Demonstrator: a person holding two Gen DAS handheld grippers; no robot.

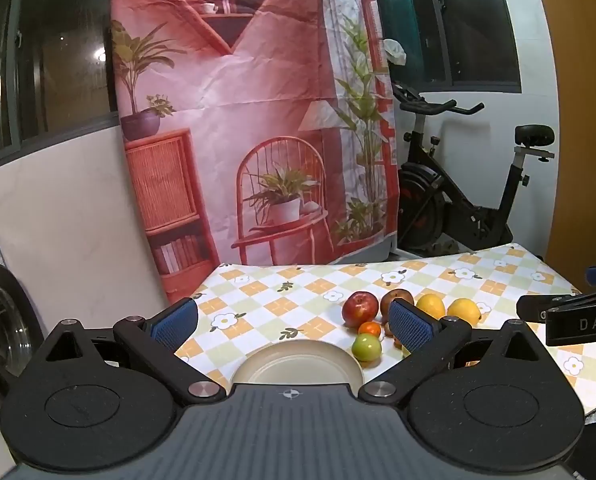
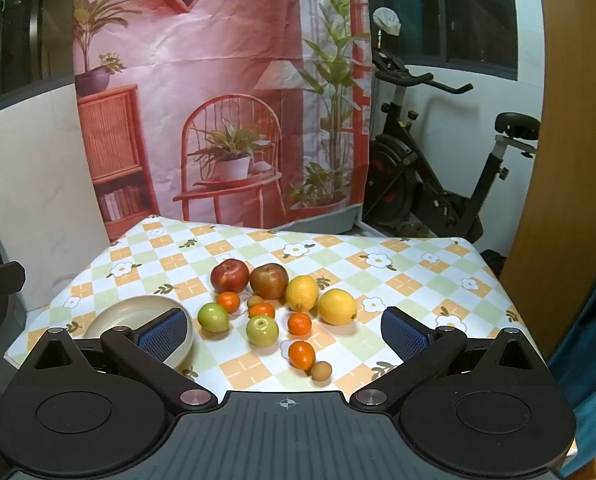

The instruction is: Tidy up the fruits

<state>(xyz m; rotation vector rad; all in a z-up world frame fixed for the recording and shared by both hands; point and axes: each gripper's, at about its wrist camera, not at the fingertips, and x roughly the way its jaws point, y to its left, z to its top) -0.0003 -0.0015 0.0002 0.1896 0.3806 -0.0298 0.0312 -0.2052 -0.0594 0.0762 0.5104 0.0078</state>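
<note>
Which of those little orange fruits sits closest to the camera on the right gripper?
The orange fruit lowest in the right wrist view, beside a small tan fruit. The other three orange ones lie farther back among the green apples.

The counter (image 2: 409, 264) is covered with a checked cloth in orange, pale green and white, with small white flowers printed on it. Behind it hangs a wrinkled pink backdrop (image 2: 218, 80) that shows a printed room with a chair, potted plants, a lamp and a bookshelf. To the right of the backdrop stands a black exercise bike (image 2: 437, 168) under a dark window (image 2: 477, 12). A wooden panel (image 2: 569, 160) fills the right edge.
</note>
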